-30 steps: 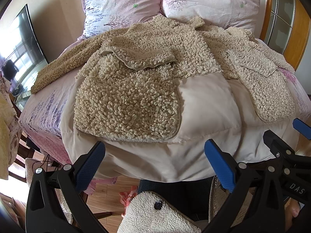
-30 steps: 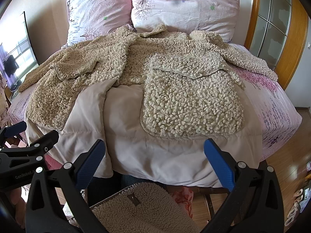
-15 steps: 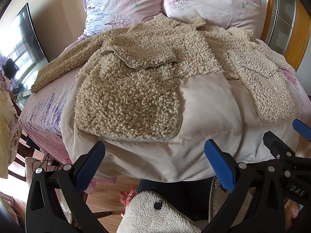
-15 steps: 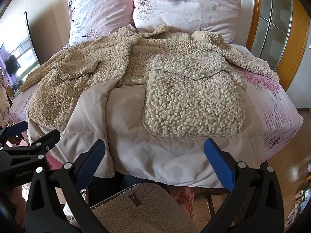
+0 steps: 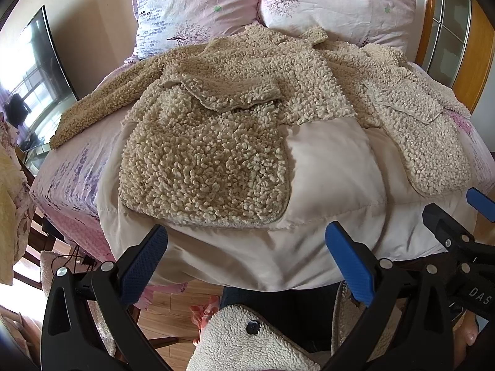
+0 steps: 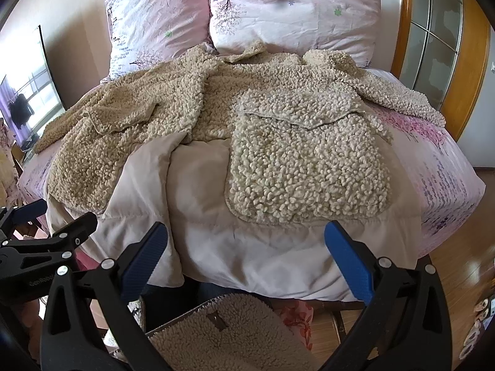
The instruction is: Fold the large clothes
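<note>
A bed [image 5: 71, 173] with a pink floral sheet fills both wrist views, two matching pillows [image 6: 294, 15] propped at its head against a beige wall. Spread open across the bed lies a large beige fleece coat [image 5: 235, 92], its pale quilted lining [image 5: 328, 167] facing up in the middle and its hem hanging over the near edge of the mattress. Two big curly patch pockets rest on the lining, the left pocket [image 5: 204, 167] and the right pocket [image 6: 306, 167], each with a flap above it. One sleeve [image 5: 105, 105] trails toward the bed's left side, the other sleeve [image 6: 402, 99] toward the right.

The left gripper [image 5: 247, 266] hangs just off the near hem, its blue-padded fingers [image 5: 144, 262] spread wide and empty. The right gripper [image 6: 247, 262] is level with it, equally splayed, holding nothing. Below each gripper, fleece cloth [image 6: 229, 337] shows, possibly clothing worn by the person. A dark screen [image 5: 34, 83] stands at the left, a wood-framed glass door [image 6: 439, 37] at the right.
</note>
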Available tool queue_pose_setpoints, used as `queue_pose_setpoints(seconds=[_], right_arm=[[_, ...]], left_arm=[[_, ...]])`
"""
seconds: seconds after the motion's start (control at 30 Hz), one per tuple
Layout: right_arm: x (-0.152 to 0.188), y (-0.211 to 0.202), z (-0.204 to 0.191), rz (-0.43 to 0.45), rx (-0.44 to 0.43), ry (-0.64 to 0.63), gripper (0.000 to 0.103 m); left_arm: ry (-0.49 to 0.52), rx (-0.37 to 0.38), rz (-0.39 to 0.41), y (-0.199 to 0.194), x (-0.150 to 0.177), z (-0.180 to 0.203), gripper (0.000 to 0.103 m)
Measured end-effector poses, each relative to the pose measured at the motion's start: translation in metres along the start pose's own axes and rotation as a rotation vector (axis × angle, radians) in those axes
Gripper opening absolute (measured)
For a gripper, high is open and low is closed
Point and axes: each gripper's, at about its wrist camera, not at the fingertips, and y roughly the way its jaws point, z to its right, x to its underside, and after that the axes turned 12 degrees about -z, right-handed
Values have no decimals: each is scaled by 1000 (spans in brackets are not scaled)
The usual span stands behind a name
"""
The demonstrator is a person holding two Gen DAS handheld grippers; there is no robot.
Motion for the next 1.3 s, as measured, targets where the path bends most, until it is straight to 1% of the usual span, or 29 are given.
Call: queue_pose_setpoints(seconds=[0.23, 0.37, 0.43, 0.5, 0.53, 0.6, 0.7, 0.8, 0.9, 0.93, 1.03, 1.13, 1.17, 1.23, 1.3], right_arm=[[-9, 0, 6, 33, -71, 14, 101], [-19, 3, 13, 50, -122, 32, 101], [-27, 3, 20, 76, -145, 42, 101], [-36, 1, 32, 103, -192, 60, 101], [-42, 0, 42, 115, -213, 85, 101], [-56, -3, 63, 137, -222, 145, 101], [-79, -7, 105, 182, -211, 259, 101], [-101, -9, 154, 223, -170, 386, 101], [-125, -1, 205, 237, -164, 509, 91], [-134, 4, 223, 233, -176, 554, 88], [-156, 25, 274, 207, -190, 679, 83], [-168, 49, 317, 161, -193, 805, 75], [-171, 61, 334, 135, -203, 862, 73], [-171, 80, 356, 96, -231, 953, 67], [-171, 98, 377, 68, -270, 1037, 64]], left_arm=[[16, 5, 14, -1, -6, 1, 102], [35, 23, 22, 0, -18, 4, 102], [45, 27, 29, 1, -26, 6, 102], [52, 29, 34, 2, -32, 6, 102], [54, 37, 37, 3, -39, 6, 102], [53, 49, 35, 6, -49, 5, 102], [38, 76, 45, 12, -67, 0, 102], [21, 120, 53, 18, -86, -6, 102], [6, 179, 33, 28, -106, -11, 102], [2, 206, 18, 33, -115, -13, 102], [13, 248, -15, 42, -134, -15, 102], [28, 253, -11, 43, -148, -15, 102], [39, 261, -6, 44, -153, -14, 102], [54, 280, -3, 44, -161, -14, 102], [63, 277, -19, 49, -172, -14, 102]])
